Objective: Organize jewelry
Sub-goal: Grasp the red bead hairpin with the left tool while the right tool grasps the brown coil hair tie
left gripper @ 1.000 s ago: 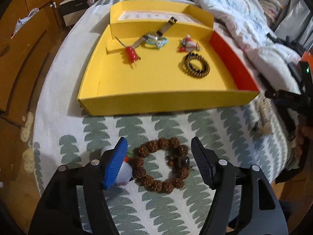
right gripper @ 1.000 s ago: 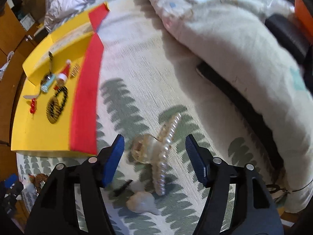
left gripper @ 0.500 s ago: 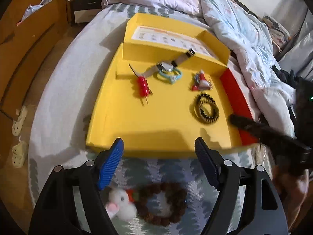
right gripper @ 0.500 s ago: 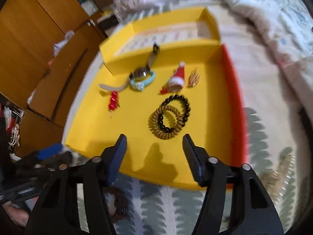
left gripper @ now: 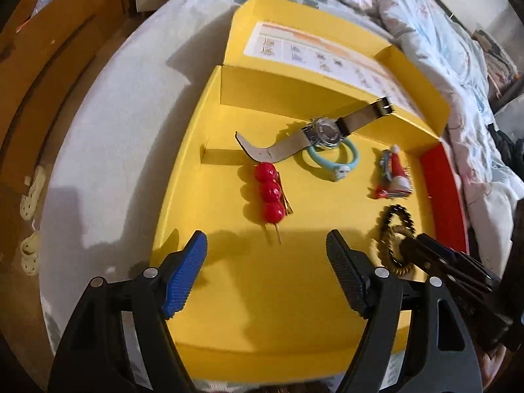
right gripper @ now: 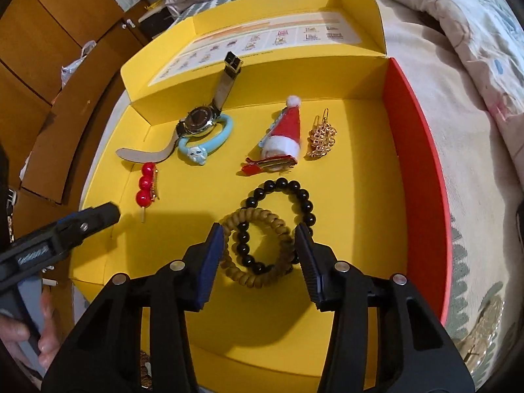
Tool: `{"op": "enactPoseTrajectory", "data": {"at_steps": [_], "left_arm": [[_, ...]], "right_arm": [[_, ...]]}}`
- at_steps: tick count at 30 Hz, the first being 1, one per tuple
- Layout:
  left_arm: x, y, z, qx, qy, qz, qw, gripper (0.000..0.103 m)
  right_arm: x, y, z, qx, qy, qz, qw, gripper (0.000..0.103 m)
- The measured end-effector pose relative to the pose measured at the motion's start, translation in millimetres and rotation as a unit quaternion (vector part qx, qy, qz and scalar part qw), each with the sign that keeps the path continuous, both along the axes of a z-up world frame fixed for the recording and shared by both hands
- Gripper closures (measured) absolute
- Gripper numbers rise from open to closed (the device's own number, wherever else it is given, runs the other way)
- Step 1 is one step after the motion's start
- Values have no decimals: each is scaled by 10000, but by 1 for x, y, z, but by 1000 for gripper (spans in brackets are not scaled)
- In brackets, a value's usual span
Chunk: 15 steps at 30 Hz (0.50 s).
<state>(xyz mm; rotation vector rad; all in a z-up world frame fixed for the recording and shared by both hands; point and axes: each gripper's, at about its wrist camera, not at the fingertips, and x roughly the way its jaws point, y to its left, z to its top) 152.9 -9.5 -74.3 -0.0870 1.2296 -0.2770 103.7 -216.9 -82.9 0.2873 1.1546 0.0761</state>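
A yellow box (left gripper: pixel 229 294) (right gripper: pixel 360 229) with a red right wall lies on the bed. Inside lie a watch (left gripper: pixel 322 131) (right gripper: pixel 199 121), a light-blue band (left gripper: pixel 344 160) (right gripper: pixel 203 149), a red-bead hair pin (left gripper: pixel 270 193) (right gripper: pixel 145 186), a Santa-hat clip (left gripper: pixel 393 173) (right gripper: pixel 285 134), a gold clip (right gripper: pixel 322 139), and a black bead bracelet (right gripper: pixel 294 193) over a tan coil bracelet (right gripper: pixel 258 278) (left gripper: pixel 393 229). My left gripper (left gripper: pixel 267 275) is open and empty over the box floor, below the red pin. My right gripper (right gripper: pixel 260 255) is open with its jaws on either side of the two bracelets.
Rumpled bedding (left gripper: pixel 425 16) lies behind and right of the box. Wooden cabinets (right gripper: pixel 49 49) stand at the left. The leaf-pattern bed cover (right gripper: pixel 468 262) shows right of the red wall. The left gripper's arm also shows in the right wrist view (right gripper: pixel 65 232).
Both grippers left the loose pieces on the bed cover and moved forward over the yellow box. The rudraksha bracelet and pearl clip have dropped out of view.
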Motion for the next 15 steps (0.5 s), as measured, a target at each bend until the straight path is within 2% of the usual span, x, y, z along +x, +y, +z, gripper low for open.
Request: {"op": "enactPoseTrajectory", "data": {"at_steps": [7, 15], "left_arm": [[15, -7, -4, -1, -51, -156, 9999, 29], [24, -18, -17, -9, 68, -346, 9994, 30]], "right_arm": [[5, 1, -2, -84, 33, 56, 9999, 56], [7, 7, -4, -236, 34, 165, 9996, 56]]}}
